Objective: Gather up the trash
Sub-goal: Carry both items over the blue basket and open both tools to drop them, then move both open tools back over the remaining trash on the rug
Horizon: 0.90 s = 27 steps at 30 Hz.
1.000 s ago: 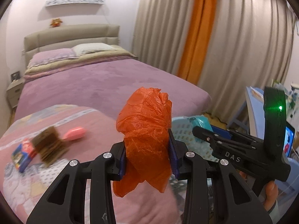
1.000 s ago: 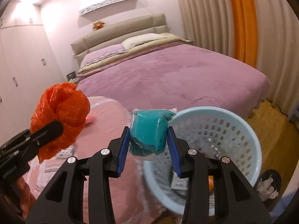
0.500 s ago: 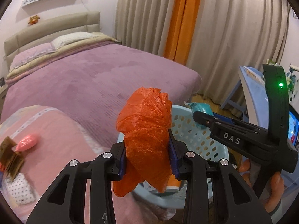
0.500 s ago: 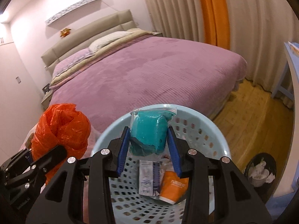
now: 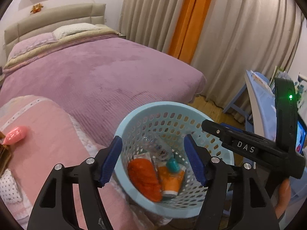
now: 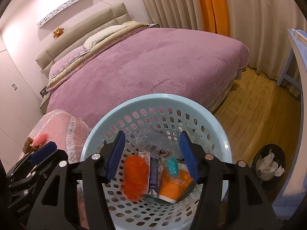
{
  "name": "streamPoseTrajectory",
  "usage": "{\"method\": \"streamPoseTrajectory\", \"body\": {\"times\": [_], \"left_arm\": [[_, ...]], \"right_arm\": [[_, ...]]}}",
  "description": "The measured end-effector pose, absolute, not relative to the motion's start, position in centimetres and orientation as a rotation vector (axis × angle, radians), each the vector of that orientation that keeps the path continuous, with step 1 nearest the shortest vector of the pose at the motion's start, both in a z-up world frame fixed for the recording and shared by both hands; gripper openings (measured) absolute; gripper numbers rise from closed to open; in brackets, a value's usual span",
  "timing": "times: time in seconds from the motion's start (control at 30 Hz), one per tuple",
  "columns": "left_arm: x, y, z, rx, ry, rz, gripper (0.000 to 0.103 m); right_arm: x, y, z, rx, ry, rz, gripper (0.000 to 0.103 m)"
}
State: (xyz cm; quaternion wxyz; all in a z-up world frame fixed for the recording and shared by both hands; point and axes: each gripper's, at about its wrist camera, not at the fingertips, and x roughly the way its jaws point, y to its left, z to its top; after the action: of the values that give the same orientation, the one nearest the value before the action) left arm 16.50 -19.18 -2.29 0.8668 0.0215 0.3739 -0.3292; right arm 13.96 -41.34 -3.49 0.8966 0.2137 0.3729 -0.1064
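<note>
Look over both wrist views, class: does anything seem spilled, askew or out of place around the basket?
Nothing has spilled. The orange bag and teal packet lie inside the blue basket with the other trash. Both grippers' jaws have just been opening and stand empty. Still out of place: a pink item on the pink blanket.

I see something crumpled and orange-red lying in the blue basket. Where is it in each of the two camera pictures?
Left wrist view: the orange-red bag lies low in the blue basket, just left of the orange tube, framed between the open left gripper.
Right wrist view: it sits lower centre-left, blurred, left of the same tube.
Shared landmark: the purple bed behind the basket.
</note>
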Motion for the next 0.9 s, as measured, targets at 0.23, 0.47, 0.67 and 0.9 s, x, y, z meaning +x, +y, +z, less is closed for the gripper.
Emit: {"method": "streamPoseTrajectory", "body": {"times": [0.23, 0.47, 0.67, 0.9], "left_arm": [[15.8, -17.3, -0.8, 0.01, 0.744, -0.677, 0.065], [14.3, -13.4, 0.7, -0.05, 0.696, -0.67, 0.065], [13.6, -9.6, 1.3, -0.087, 0.672, -0.631, 0.065], [13.1, -3.4, 2.1, -0.113, 0.635, -0.533, 0.07]], "right_arm": [[13.9, -38.9, -2.2, 0.388, 0.75, -0.186, 0.055], [14.2, -35.5, -1.5, 0.336, 0.741, -0.111, 0.055], [14.6, -31.5, -0.8, 0.268, 0.72, -0.032, 0.055], [14.9, -26.2, 0.3, 0.199, 0.685, 0.081, 0.059]]}}
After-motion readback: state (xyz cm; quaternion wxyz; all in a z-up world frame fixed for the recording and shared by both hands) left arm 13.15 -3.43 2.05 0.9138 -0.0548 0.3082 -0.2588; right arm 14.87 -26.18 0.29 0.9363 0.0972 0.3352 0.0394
